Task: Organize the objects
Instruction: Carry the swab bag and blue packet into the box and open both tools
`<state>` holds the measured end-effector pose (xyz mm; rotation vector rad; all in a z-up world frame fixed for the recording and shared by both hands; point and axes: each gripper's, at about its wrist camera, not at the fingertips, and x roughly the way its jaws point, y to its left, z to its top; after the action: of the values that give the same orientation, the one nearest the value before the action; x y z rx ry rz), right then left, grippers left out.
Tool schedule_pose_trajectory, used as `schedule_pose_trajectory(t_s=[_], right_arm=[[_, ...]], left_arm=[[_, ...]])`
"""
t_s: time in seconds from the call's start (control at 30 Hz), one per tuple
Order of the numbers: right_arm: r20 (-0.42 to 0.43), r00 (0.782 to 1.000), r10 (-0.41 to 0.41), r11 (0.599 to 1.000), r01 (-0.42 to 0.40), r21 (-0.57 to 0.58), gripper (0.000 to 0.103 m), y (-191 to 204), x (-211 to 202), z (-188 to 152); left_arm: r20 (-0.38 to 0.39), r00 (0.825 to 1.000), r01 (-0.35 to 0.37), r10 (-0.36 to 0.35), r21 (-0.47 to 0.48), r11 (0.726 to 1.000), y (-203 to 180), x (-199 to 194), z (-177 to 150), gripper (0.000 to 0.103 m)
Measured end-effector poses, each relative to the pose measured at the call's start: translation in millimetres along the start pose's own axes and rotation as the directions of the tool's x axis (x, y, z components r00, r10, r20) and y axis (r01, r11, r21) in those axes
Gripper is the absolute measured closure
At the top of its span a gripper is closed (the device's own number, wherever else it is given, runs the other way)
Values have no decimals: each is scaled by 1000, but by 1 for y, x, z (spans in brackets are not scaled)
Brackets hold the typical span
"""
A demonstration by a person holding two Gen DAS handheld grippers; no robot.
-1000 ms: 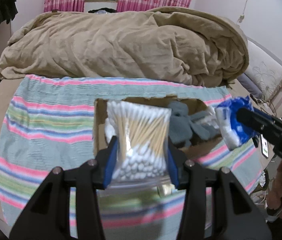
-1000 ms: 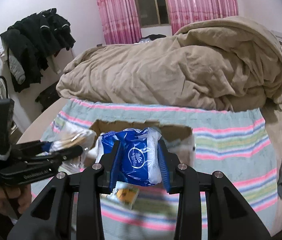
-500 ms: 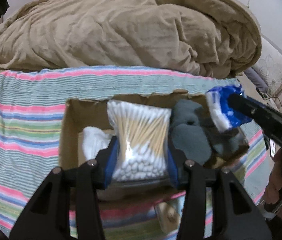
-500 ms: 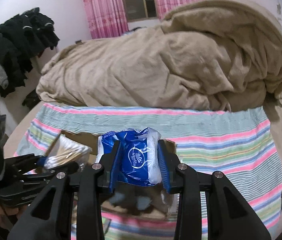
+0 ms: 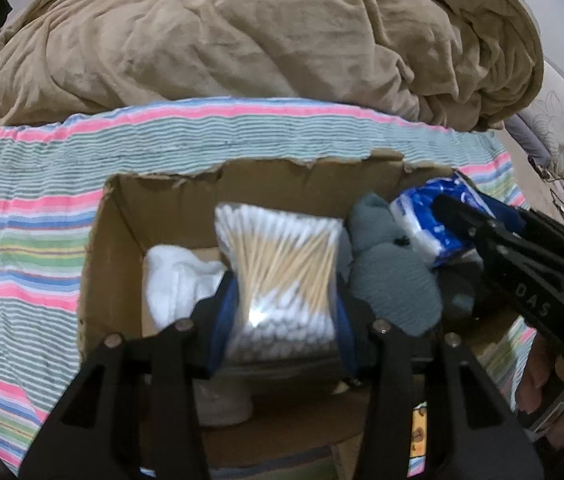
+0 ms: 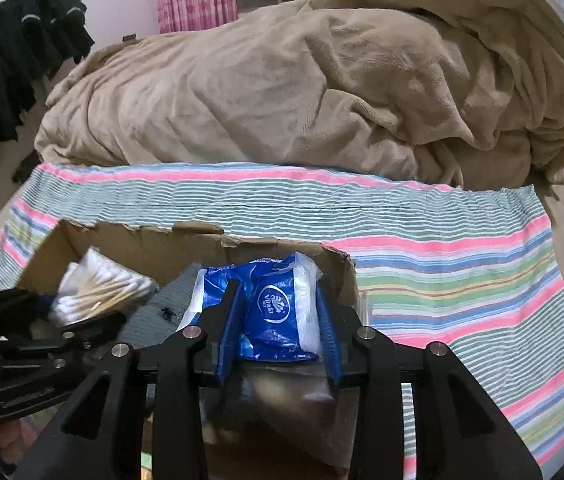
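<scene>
My left gripper [image 5: 282,320] is shut on a clear bag of cotton swabs [image 5: 282,268] and holds it inside the open cardboard box [image 5: 114,240]. My right gripper [image 6: 280,324] is shut on a blue tissue pack [image 6: 274,308] and holds it over the box's right part [image 6: 333,268]. The tissue pack also shows in the left wrist view [image 5: 429,220], and the swab bag in the right wrist view [image 6: 98,288]. A white cloth [image 5: 178,276] and grey socks [image 5: 393,280] lie in the box.
The box stands on a striped cloth [image 5: 22,220] on a bed. A bunched tan blanket [image 5: 242,40] fills the back. A small yellow item [image 5: 417,432] lies by the box's near right. Dark clothes [image 6: 10,60] hang at the left wall.
Both grippers have moved forward and down over the box with their loads. The swab bag is now inside the box and the tissue pack hangs over its right part.
</scene>
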<state>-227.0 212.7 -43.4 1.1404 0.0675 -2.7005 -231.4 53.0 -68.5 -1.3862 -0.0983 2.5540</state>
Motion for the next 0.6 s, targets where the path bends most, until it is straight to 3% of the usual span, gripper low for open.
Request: schedule_pose_trajectory(t_s=[0.23, 0.37, 0.43, 0.6], right_arm=[[4, 1000, 10, 999, -10, 33, 56, 1, -4, 4], [9, 1000, 15, 999, -16, 44, 40, 5, -13, 5], [8, 1000, 19, 999, -19, 33, 32, 9, -18, 6], [45, 999, 29, 998, -31, 48, 17, 13, -40, 5]], left_arm=[[0, 1000, 22, -22, -16, 1000, 1, -14, 0, 47], [16, 1000, 11, -11, -7, 1000, -3, -29, -4, 42], [35, 999, 9, -8, -16, 1000, -2, -39, -6, 27], [80, 997, 2, 0, -32, 999, 6, -67, -13, 23]])
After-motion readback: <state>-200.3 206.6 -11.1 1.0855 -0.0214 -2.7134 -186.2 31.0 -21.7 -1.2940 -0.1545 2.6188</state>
